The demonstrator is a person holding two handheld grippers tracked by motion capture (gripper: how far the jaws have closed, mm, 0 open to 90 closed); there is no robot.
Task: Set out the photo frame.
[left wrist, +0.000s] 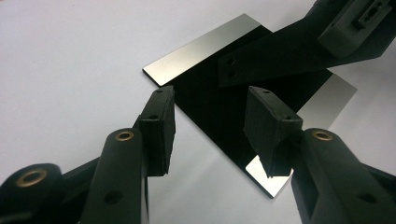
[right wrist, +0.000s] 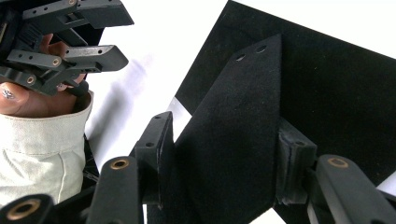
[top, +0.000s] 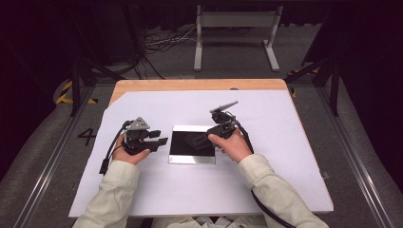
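Two grippers at work over the mirror-edged black plate (top: 192, 144) on the white sheet (top: 142, 190) of the table. Right gripper (right wrist: 223, 158): jaws closed across a flat black felt-like piece (right wrist: 238, 130) with two holes, held above the plate's middle. Left gripper (left wrist: 212, 128): jaws apart and empty, hovering at the plate's near corner. Best lowered flat and square to the plate's edges, grip kept firm, left jaws ready to steady the plate against sliding.
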